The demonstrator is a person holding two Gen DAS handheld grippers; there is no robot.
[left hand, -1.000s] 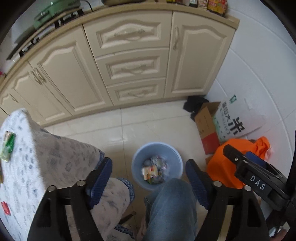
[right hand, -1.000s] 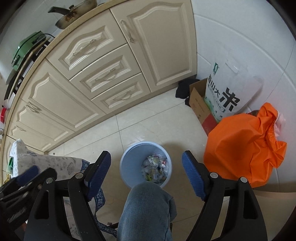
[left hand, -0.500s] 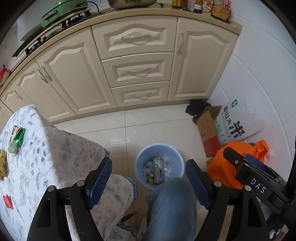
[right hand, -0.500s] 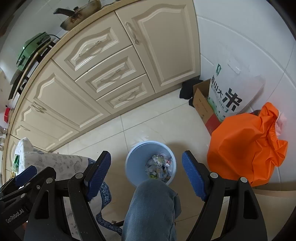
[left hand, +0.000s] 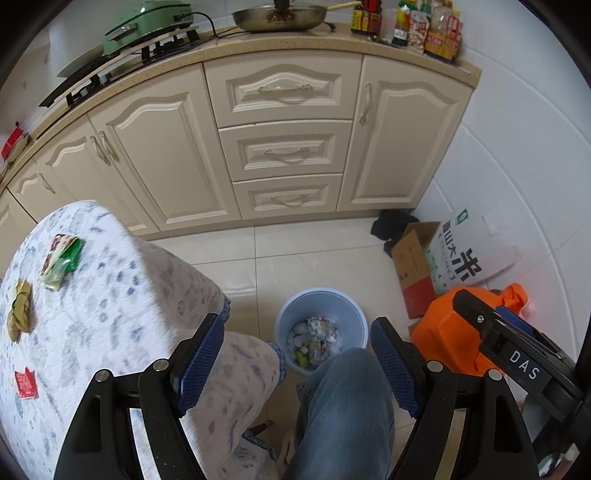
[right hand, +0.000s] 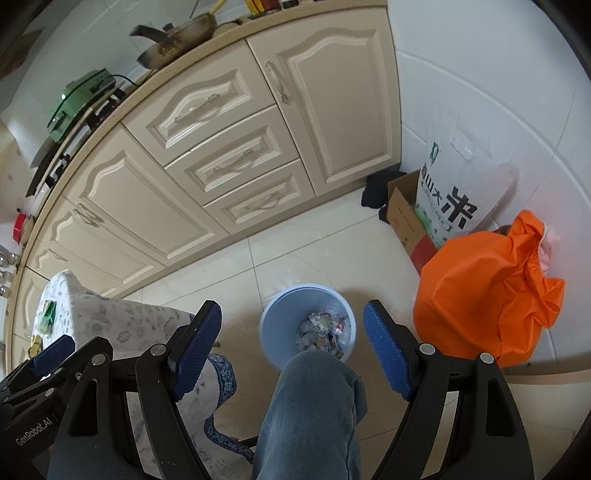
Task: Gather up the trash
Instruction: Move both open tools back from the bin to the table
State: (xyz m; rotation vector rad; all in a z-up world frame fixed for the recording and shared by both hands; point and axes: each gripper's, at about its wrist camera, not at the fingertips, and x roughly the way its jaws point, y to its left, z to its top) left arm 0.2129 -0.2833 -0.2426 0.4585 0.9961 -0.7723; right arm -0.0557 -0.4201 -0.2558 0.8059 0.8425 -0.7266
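Observation:
A light blue bin (left hand: 284,320) (right hand: 273,314) holding several wrappers stands on the tiled floor, in front of a person's knee in jeans (left hand: 343,406) (right hand: 310,398). On the patterned tablecloth (left hand: 110,295) at the left lie a green wrapper (left hand: 61,260), a crumpled brown wrapper (left hand: 20,308) and a red wrapper (left hand: 26,384). My left gripper (left hand: 297,334) hangs high above the bin, open and empty. Open and empty as well, my right gripper (right hand: 291,319) is above the bin. The left gripper's body (right hand: 44,363) shows in the right wrist view, over the table corner.
Cream cabinets (left hand: 280,147) with drawers run along the back, with a stove, a green appliance (left hand: 144,18), a pan and bottles on the counter. At the right stand a cardboard box (left hand: 410,266), a white rice bag (left hand: 461,254) and an orange bag (right hand: 480,288).
Both grippers have risen and drawn back, so the bin looks smaller and the countertop has come into view. More of the table and its wrappers shows in the left wrist view.

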